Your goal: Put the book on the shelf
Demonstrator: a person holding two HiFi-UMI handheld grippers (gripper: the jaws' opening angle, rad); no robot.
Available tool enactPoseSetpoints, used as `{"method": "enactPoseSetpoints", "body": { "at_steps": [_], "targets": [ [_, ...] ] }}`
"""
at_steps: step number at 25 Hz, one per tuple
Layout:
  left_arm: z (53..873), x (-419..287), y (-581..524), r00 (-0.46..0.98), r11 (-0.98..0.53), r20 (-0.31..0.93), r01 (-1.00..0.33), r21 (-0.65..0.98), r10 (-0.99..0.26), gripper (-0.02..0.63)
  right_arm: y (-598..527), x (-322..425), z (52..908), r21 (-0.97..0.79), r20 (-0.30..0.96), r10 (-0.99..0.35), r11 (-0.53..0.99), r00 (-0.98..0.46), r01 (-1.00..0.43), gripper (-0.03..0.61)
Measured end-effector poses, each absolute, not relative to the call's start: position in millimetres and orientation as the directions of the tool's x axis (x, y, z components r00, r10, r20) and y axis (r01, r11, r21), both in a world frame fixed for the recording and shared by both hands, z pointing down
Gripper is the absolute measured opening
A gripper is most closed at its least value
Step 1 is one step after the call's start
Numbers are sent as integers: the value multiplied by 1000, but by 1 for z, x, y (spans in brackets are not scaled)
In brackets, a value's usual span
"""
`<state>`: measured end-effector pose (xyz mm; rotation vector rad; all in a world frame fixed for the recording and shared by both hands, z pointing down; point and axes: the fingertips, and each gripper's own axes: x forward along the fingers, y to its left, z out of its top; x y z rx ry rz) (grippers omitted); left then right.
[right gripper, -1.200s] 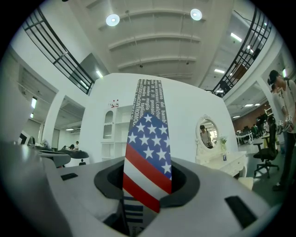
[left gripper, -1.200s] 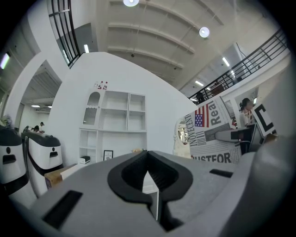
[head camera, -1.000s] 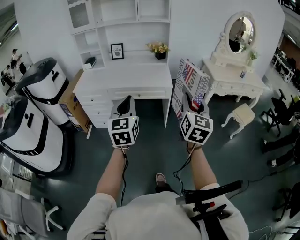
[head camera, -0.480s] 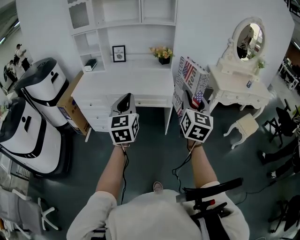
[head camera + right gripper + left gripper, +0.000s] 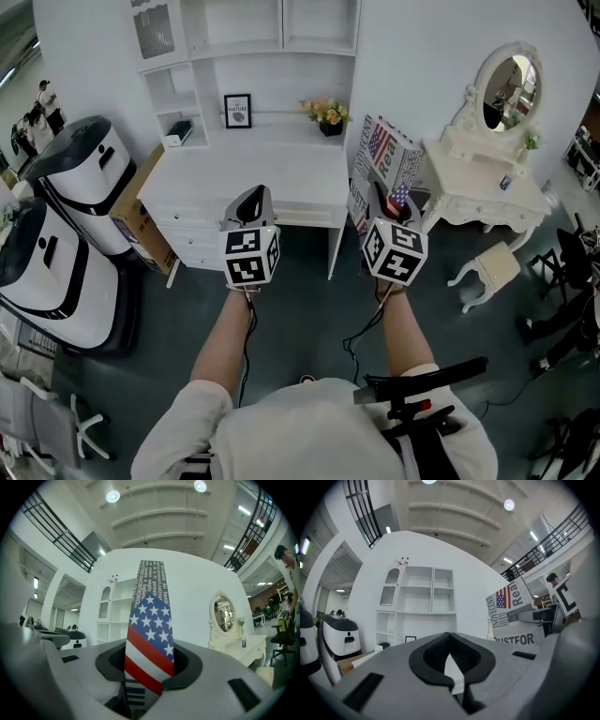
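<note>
Book (image 5: 382, 157): bottom edge hidden behind the right tool (image 5: 384, 202) in head view, and the cover text is cut off, only partly legible. Cover is newsprint lettering with a US flag patch; the right gripper view shows it edge-on, stars and stripes facing the camera. It's held upright in the air just right of the desk (image 5: 234, 178), well apart from the shelf (image 5: 246, 52). Right tool is pinching the book low down, with the book sticking up past the jaws. Left tool (image 5: 248, 208) has its jaws pressed together, nothing between them.
</note>
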<state>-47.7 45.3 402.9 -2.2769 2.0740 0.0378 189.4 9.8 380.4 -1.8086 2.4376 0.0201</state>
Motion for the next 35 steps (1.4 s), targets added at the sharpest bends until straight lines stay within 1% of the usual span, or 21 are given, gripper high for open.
{"method": "enactPoseSetpoints", "body": {
  "at_steps": [20,29,35],
  "targets": [
    [398,-37,-49,75,-72,-61,-997,-38,-995,7,-91,199,389,-57,-70,-948,315,-311,-947,170],
    [419,-55,-77,65,-64,-24,-998,-24,-998,7,-119,185,411,-75,-28,-951,310,-309,-948,170],
    [419,-69,-114,84,-84,-34,-996,-2,-996,6,-148,175,414,-61,-19,-958,287,-286,-956,170]
  ]
}}
